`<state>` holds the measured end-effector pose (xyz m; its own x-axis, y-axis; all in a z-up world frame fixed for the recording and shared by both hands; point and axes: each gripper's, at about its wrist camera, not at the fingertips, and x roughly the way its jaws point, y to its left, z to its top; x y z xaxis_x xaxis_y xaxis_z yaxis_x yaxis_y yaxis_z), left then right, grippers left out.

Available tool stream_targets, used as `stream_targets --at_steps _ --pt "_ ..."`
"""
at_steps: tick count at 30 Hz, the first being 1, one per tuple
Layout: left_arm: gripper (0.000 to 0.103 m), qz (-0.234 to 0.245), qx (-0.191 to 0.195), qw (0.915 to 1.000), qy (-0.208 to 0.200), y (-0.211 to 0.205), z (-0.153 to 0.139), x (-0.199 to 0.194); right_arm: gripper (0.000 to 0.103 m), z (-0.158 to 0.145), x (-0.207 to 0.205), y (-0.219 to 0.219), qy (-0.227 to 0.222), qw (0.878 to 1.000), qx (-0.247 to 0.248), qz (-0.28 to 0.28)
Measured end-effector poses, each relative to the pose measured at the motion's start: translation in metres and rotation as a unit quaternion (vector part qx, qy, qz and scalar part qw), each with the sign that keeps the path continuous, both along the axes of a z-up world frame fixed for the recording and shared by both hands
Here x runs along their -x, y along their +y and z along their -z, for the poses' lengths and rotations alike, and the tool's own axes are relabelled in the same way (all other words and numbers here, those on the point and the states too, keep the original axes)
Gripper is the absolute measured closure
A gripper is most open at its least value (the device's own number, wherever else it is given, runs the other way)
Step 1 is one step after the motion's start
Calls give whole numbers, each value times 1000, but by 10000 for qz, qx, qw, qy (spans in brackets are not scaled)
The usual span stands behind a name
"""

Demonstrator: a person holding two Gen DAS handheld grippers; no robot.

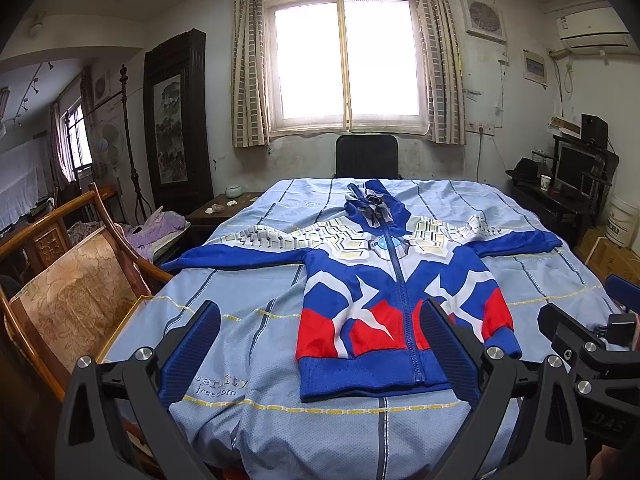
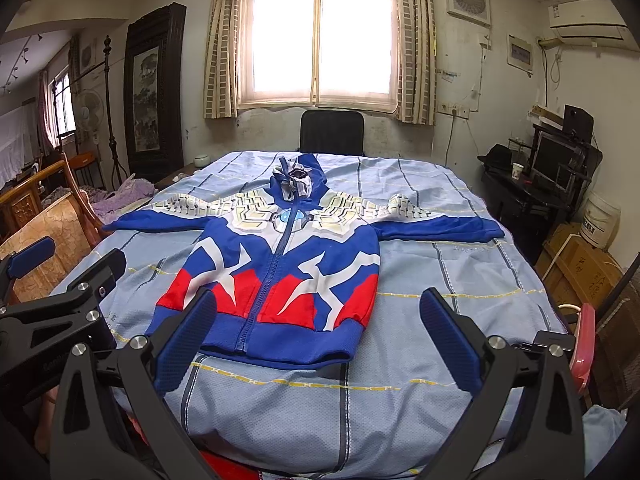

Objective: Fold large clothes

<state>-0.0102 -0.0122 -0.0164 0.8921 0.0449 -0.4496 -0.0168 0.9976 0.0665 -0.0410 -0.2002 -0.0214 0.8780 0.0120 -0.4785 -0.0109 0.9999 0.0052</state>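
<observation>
Hooded jacket [image 1: 396, 280], blue, red and white, lies flat with sleeves spread on a blue bedsheet [image 1: 256, 336]. Left gripper [image 1: 320, 344] and right gripper [image 2: 320, 336] hover, jaws apart.

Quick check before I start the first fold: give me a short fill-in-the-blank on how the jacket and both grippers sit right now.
1. The jacket lies flat with its zipper ____.
2. Both sleeves are spread ____ to the sides.
3. The left gripper and right gripper both have their jaws ____.
4. The jacket rests on a light ____ sheet.

Missing words: closed; outward; open; blue
</observation>
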Motion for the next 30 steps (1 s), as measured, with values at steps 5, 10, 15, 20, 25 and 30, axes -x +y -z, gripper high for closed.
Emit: stream_targets --at_steps 5,10,15,20,25,30 --pt "3 1 12 10000 8 1 1 0 4 0 1 1 -6 10000 -2 6" --pt "3 -4 20 10000 30 1 1 0 4 0 1 0 -4 10000 3 -3" --pt "3 -5 15 10000 30 1 1 0 4 0 1 -1 -19 10000 0 -3" --pt "3 -4 20 10000 37 1 1 0 4 -1 1 -1 -23 10000 -13 -4" --pt "3 -8 13 10000 40 1 2 -1 4 2 -1 4 -1 10000 -77 -22" --pt "3 -35 30 9999 129 5 7 -5 4 4 -4 3 82 9996 -241 -93"
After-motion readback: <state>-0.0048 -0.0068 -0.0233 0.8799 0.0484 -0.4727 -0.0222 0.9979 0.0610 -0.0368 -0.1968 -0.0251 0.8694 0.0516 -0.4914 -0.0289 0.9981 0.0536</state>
